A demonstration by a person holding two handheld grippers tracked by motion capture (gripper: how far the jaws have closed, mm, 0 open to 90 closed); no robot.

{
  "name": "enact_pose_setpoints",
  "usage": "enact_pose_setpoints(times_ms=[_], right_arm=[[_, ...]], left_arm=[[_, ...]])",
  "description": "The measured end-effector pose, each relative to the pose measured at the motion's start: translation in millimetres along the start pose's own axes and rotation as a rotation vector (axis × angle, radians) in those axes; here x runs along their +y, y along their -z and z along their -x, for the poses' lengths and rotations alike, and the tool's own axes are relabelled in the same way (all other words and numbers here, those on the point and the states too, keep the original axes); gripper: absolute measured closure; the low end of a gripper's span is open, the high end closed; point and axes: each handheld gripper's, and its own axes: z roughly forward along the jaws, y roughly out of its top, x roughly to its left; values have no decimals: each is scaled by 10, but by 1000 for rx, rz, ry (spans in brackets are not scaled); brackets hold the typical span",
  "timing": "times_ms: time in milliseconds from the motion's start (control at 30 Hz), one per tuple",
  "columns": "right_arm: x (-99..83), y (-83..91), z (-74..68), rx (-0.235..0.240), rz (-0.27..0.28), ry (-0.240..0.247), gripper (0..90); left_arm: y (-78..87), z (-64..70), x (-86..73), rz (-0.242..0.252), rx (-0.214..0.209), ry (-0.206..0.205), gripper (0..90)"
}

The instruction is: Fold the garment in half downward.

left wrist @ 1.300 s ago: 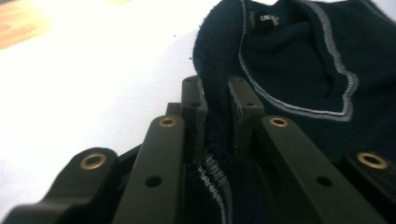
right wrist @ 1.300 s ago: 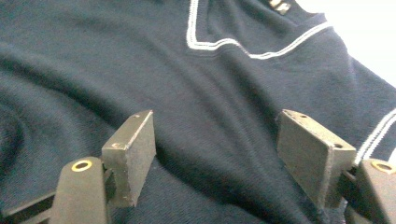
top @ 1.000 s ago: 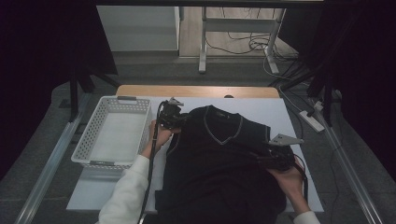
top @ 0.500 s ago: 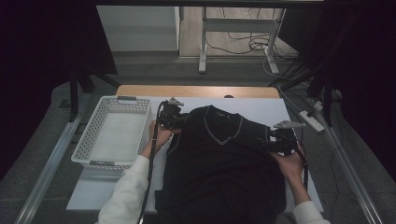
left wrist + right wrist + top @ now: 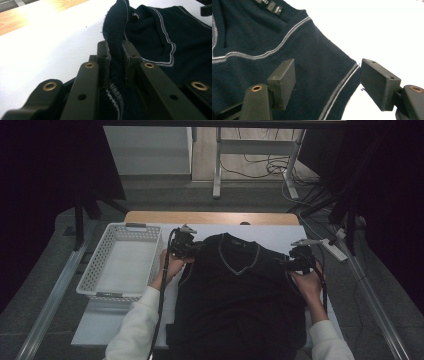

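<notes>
Pinching vest (image 5: 117,45) shoulder: left claw (image 5: 116,51); right claw (image 5: 327,82) wide apart over armhole

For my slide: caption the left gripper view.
Left gripper jaws shut on the navy sweater vest's shoulder, lifting it off the white table.

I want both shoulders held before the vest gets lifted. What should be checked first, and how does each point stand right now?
1. Left gripper shut on the vest shoulder: ok, knit fabric is pinched between its jaws.
2. Right gripper shut on the other shoulder: not ok, jaws stand open, one over the fabric and one beyond the striped armhole edge.
3. Right gripper lined up with the shoulder edge: ok, the edge lies between its jaws.
4. Vest lying flat on the table: ok apart from the raised left shoulder.
5. Basket ready to receive: ok, nothing in it.
</notes>
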Motion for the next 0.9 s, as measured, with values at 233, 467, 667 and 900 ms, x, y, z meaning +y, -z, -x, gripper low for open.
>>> enact_pose_setpoints(times_ms=[233, 467, 667, 900], right_arm=[[52, -126, 73, -12, -17, -4, 289], [40, -238, 190, -27, -37, -33, 287], [16, -348, 304, -37, -66, -42, 287], [19, -437, 367, -19, -77, -64, 287]], left_arm=[[21, -5, -10, 0, -5, 5, 774], [33, -9, -33, 1, -5, 7, 774], [34, 19, -34, 3, -2, 2, 774], [32, 14, -51, -2, 0, 2, 774]])
